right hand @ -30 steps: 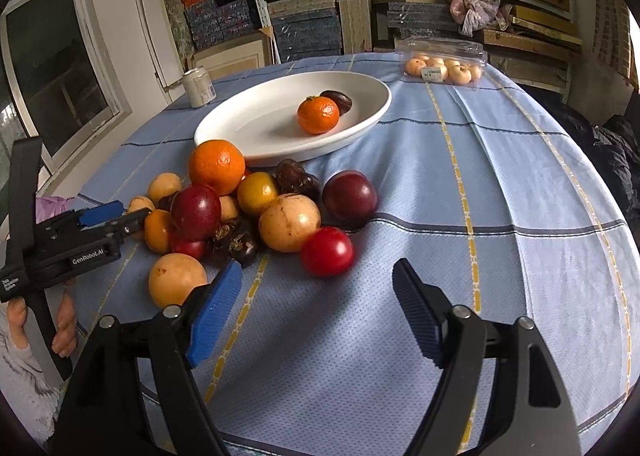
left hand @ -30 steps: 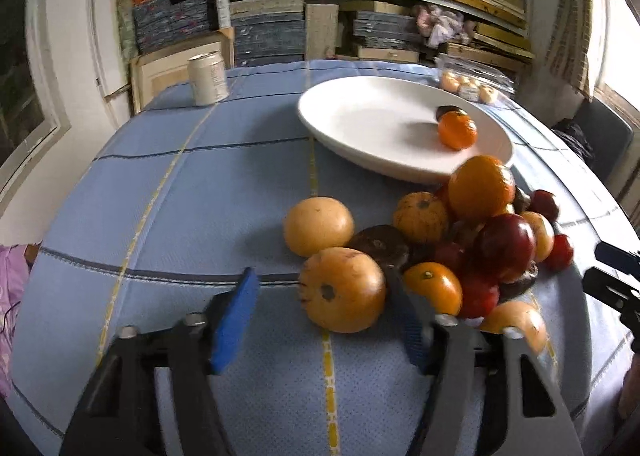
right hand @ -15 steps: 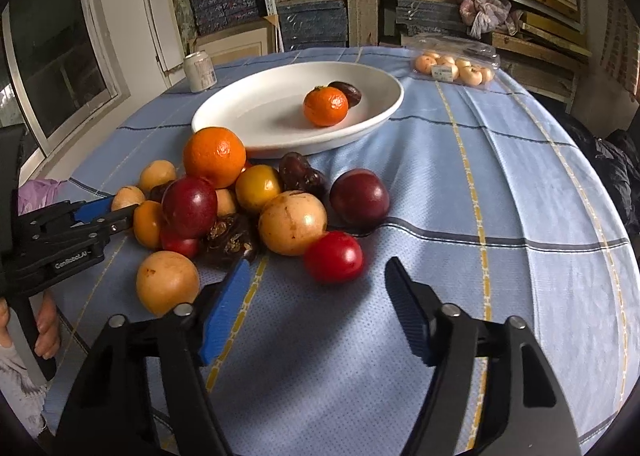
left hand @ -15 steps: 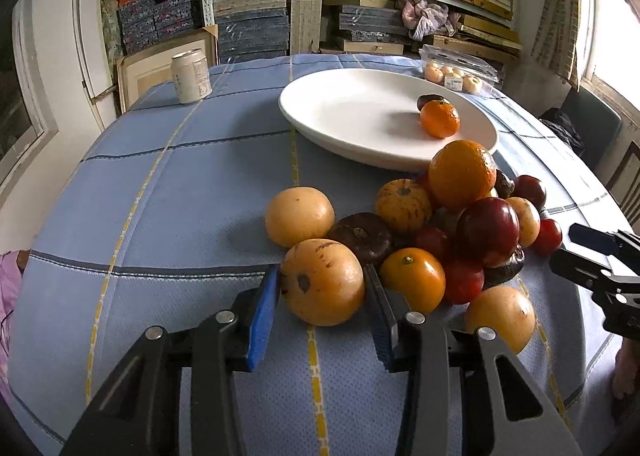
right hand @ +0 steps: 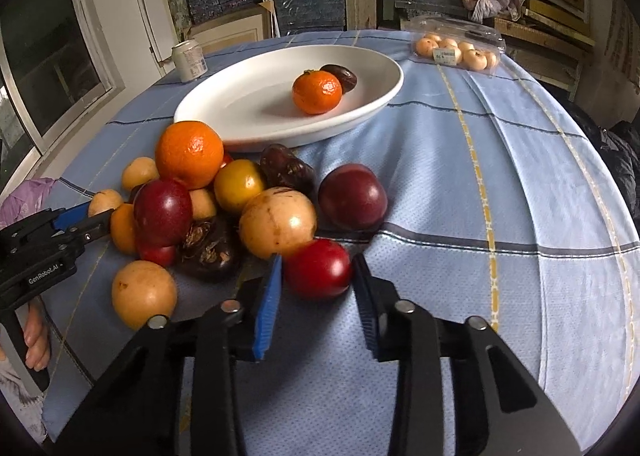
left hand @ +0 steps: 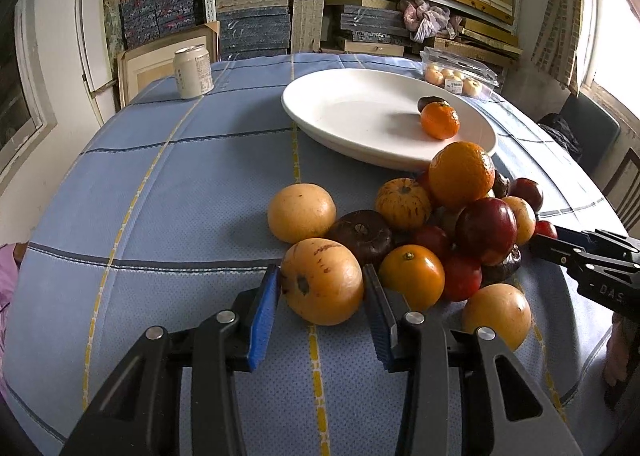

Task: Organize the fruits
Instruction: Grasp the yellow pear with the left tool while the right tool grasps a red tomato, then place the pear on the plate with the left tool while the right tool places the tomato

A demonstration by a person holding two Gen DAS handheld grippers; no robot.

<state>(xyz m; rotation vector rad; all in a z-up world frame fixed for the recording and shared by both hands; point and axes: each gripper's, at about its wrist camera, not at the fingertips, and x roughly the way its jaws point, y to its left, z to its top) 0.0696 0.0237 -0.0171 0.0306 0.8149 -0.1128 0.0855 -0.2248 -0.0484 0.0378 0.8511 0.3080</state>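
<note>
Fruits: both grippers at the pile, plate nearly bare

Left gripper had its pads against a speckled yellow fruit, clamped or nearly so. Right gripper straddled a red fruit, pads just beside it, contact unclear. White plate held two pieces. Step: grasping. Next: lift clear of neighbours, carry to plate.

Left of the white plate the tabletop lies open up to the can. The fruit pile crowds the plate's near rim.

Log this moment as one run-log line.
left gripper: shut on tan fruit | right gripper: shut on red fruit | plate: two fruits
</note>
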